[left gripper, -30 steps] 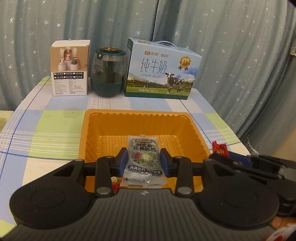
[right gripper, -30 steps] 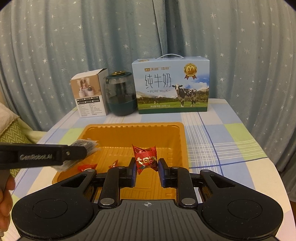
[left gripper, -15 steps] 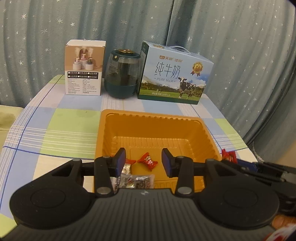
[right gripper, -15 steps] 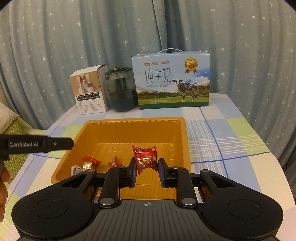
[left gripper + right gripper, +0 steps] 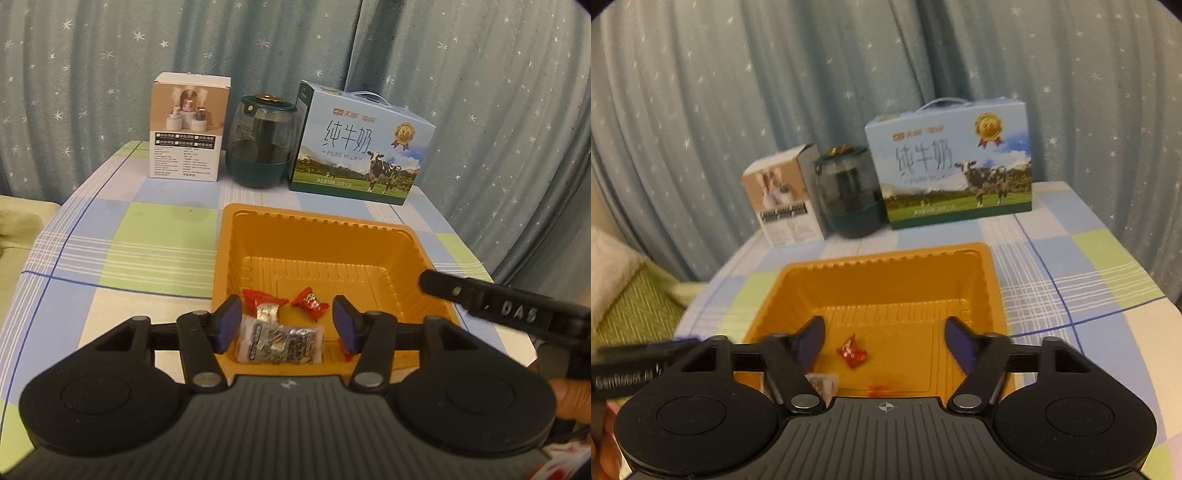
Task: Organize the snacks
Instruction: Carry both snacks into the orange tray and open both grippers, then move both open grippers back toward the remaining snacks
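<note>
Left wrist view: your left gripper [image 5: 286, 325] is opening over the near edge of the tray [image 5: 317, 236], with nothing pressed between its pads. The clear packet [image 5: 280, 341] is lying flat in the tray below, beside two red candies [image 5: 309, 300]. Lift straight up so that a finger is not dragging the packet out.

Right wrist view: your right gripper [image 5: 884, 343] is opening too, its jaws spreading wide and gripping nothing; a red candy [image 5: 852, 352] is lying on the tray floor between them. Wait until it is lying settled, then pull back without brushing the wall.
</note>
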`<state>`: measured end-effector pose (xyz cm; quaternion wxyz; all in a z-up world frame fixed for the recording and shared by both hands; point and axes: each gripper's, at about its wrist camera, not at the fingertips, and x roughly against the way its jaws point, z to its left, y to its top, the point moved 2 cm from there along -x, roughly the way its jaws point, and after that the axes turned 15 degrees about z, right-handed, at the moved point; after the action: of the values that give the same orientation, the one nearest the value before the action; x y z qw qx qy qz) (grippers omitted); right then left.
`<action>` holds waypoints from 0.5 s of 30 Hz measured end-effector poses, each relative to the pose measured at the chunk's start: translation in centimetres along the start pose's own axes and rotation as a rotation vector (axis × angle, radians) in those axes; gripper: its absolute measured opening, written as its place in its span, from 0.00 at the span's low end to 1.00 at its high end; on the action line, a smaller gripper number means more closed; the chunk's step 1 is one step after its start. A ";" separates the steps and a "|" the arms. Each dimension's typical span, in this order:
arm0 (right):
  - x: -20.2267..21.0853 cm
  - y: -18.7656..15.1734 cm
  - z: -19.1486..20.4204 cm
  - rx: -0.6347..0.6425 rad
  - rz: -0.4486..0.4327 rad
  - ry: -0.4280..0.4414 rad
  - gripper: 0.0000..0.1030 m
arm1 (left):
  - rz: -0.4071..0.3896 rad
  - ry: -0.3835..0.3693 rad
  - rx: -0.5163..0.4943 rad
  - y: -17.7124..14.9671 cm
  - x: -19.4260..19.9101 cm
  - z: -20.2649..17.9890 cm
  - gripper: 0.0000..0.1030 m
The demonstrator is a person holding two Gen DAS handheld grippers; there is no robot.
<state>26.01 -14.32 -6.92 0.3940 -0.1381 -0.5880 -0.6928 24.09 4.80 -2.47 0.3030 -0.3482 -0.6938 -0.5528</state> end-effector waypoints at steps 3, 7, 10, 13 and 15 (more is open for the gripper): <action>0.6 -0.9 -0.5 -0.018 0.009 -0.017 0.69 | 0.001 0.006 0.004 -1.0 0.4 0.2 0.54; 1.6 -3.0 -1.4 -0.063 0.033 -0.046 0.69 | 0.002 0.018 -0.005 -2.6 1.0 0.1 0.58; 2.5 -5.1 -1.7 -0.083 0.052 -0.057 0.69 | 0.008 0.024 -0.011 -3.8 1.5 0.0 0.60; 3.5 -7.1 -1.8 -0.105 0.067 -0.067 0.69 | 0.011 0.035 -0.011 -5.1 2.3 0.0 0.64; 4.2 -8.2 -1.7 -0.120 0.074 -0.070 0.69 | 0.014 0.043 -0.010 -5.9 2.8 -0.1 0.67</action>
<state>17.93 -17.54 -10.45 0.3892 -0.2073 -0.5533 -0.7067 17.71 4.26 -3.49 0.3198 -0.3427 -0.6819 -0.5615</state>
